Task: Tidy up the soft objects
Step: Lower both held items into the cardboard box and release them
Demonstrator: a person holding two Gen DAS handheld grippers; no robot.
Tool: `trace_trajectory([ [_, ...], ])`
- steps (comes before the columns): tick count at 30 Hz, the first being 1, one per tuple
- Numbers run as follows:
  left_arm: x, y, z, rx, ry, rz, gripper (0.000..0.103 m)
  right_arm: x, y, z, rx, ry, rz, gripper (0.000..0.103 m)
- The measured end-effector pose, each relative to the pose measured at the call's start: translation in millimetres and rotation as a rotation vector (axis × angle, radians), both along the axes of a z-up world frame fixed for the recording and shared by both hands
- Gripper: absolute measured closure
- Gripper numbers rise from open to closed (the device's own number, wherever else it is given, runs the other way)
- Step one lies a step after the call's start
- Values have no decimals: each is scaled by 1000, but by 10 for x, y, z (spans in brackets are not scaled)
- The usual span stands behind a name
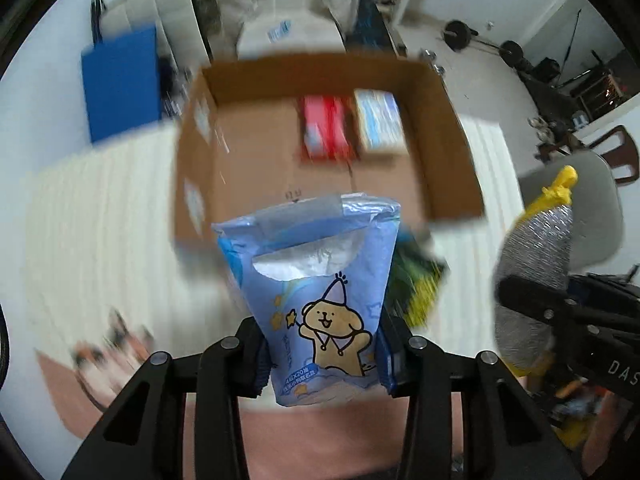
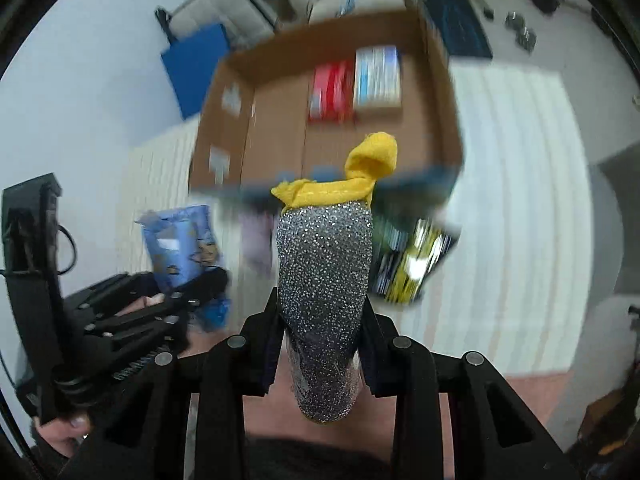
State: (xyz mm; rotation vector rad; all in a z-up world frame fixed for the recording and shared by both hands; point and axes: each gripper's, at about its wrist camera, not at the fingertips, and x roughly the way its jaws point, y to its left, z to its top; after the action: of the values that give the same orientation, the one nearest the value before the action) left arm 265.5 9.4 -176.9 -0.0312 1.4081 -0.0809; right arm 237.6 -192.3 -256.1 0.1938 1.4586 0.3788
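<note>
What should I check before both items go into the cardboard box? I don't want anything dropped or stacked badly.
1. Left gripper clamped on the blue cartoon-dog tissue pack: ok.
2. Right gripper clamped on the silver glitter pad with yellow cloth: ok.
3. Open brown cardboard box ahead: ok.
4. Bare floor left of the red pack and pale blue pack: ok.
5. Grippers apart: ok.
6. Exact height over the rim: cannot tell, blurred.

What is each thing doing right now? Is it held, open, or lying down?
Left gripper: shut on blue tissue pack.
Right gripper: shut on glittery scouring cloth.
Cardboard box: open.
Red pack: lying in box.
Light-blue pack: lying beside it.
</note>
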Motion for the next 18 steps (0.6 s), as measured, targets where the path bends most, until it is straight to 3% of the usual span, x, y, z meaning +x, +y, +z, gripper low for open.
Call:
trace_trajectory([
  [4, 722, 226, -146, 44, 0, 10, 65, 636, 134, -62, -83, -5, -12, 68],
  [7, 1249, 368, -431, 61, 35, 15, 65, 1106, 247, -466, -160, 41, -11, 68],
  [12, 1862, 372, -926, 75, 123, -6, 65, 1453, 404, -1061, -261, 133, 3, 68],
  [18, 2316, 450, -1572, 79, 226, 11, 65, 1568, 470, -1612, -308, 210, -2, 68],
])
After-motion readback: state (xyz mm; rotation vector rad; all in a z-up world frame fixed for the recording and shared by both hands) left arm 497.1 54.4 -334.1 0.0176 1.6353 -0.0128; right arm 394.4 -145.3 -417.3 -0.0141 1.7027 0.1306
